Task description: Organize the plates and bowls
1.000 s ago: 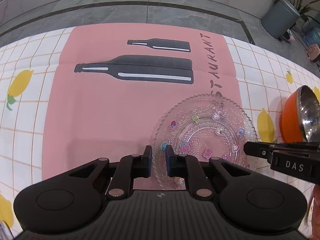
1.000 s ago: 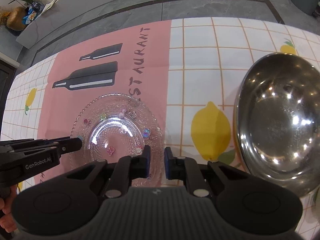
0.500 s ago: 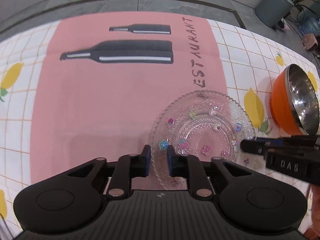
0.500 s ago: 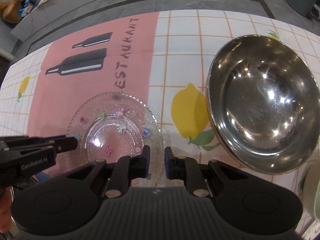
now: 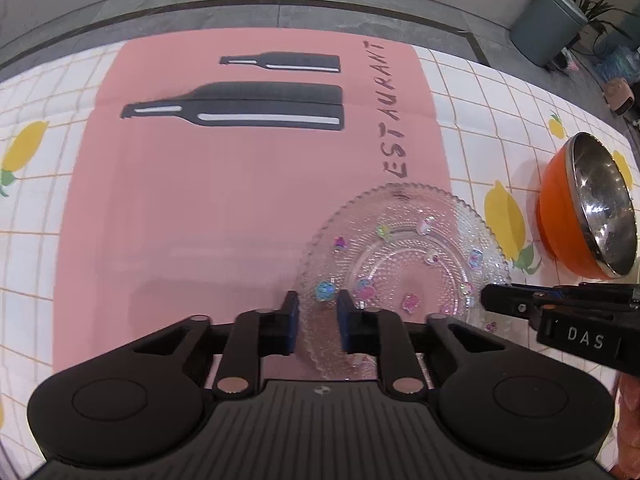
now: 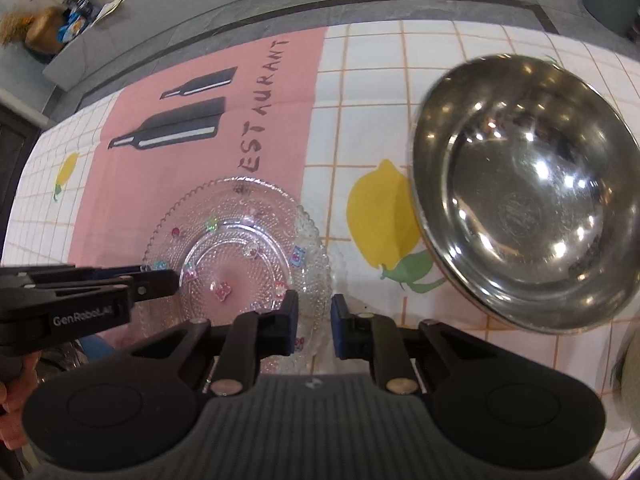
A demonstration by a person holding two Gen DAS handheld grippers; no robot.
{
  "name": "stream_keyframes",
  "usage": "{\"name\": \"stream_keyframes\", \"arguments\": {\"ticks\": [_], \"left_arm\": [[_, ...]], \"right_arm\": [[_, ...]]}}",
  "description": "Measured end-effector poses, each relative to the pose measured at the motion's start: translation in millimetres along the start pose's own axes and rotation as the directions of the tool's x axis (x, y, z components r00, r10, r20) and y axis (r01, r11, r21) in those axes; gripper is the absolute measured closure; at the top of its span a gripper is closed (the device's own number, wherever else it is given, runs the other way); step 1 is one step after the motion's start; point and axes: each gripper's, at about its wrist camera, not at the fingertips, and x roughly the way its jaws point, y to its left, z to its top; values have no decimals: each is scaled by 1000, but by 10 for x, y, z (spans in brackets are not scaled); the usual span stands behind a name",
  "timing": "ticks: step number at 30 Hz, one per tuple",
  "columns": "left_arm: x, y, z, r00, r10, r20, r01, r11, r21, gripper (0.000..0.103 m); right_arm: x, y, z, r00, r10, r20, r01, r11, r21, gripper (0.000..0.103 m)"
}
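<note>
A clear glass plate (image 5: 400,248) with small coloured flowers hangs just above the tablecloth, held between both grippers. My left gripper (image 5: 316,304) has the plate's left rim between its pads, and its jaws are closing on it. My right gripper (image 6: 314,308) clamps the opposite rim of the plate (image 6: 240,240), its jaws also closing. Each gripper shows in the other's view: the right gripper (image 5: 492,300) and the left gripper (image 6: 160,280). To the right stands a steel bowl (image 6: 520,184), orange on the outside (image 5: 560,216).
A pink placemat (image 5: 240,208) printed with bottles lies on the lemon-print tablecloth (image 6: 372,216). A grey bin (image 5: 548,24) stands on the floor beyond the table. A pale object (image 6: 632,380) shows at the right edge. A hand (image 6: 12,400) holds the left gripper.
Both grippers have carried the plate to the right, toward the steel bowl, which now shows more fully. In the last half second the scene has barely shifted.
</note>
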Motion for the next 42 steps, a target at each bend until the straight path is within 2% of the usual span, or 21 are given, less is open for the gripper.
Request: {"name": "stream_keyframes", "arguments": {"ticks": [7, 24, 31, 42], "left_arm": [[-119, -82, -25, 1000, 31, 4, -30, 999, -13, 91], [-476, -515, -230, 998, 65, -3, -65, 998, -4, 91], [-617, -747, -432, 998, 61, -20, -61, 998, 1, 91], [-792, -1032, -891, 998, 49, -31, -49, 999, -3, 91]], "right_arm": [[-96, 24, -12, 1000, -24, 6, 24, 1000, 5, 93], [-552, -87, -257, 998, -60, 14, 60, 998, 16, 93], [-791, -222, -454, 998, -67, 17, 66, 998, 18, 93], [-1099, -467, -951, 999, -54, 1, 54, 998, 43, 94]]}}
